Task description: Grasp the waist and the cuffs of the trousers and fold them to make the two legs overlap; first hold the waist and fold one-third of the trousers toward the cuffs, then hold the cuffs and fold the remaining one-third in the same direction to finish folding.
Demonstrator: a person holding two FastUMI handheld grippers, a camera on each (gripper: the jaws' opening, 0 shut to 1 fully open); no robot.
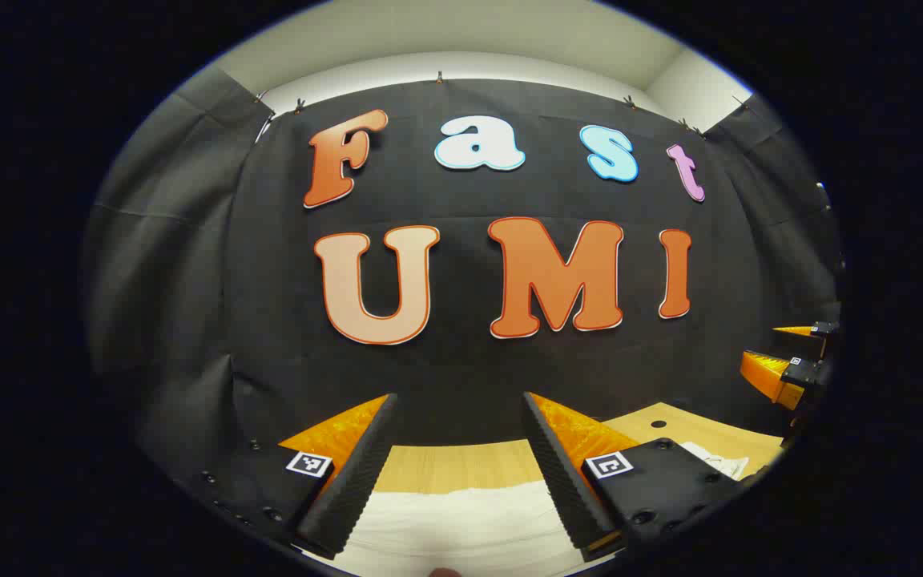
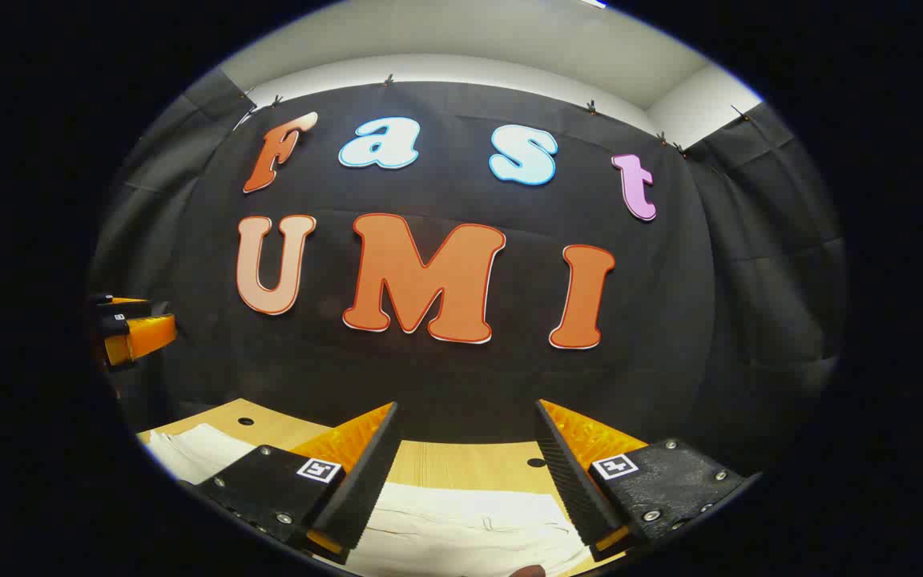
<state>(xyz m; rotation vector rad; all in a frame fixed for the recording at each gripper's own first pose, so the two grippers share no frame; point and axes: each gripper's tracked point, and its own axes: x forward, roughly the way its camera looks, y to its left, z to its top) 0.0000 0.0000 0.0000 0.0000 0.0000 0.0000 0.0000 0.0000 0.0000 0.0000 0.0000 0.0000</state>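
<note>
both tongs (image 1: 459,417) (image 2: 466,421) agape; trousers (image 2: 469,525) mostly cut off

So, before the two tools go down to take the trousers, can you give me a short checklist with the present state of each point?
1. Left tool open: ok, the fingers stand wide apart with nothing between them.
2. Right tool open: ok, the same.
3. Trousers within reach: ok, white cloth lies on the table just below both tools.
4. Tools clear of the cloth: ok, both are held above it, not touching.
5. Waist and cuffs located: cannot tell, the views show plain white cloth, not which end it is.
6. Trousers laid flat: cannot tell, little of them is in view; some creases show in the right gripper view.
</note>
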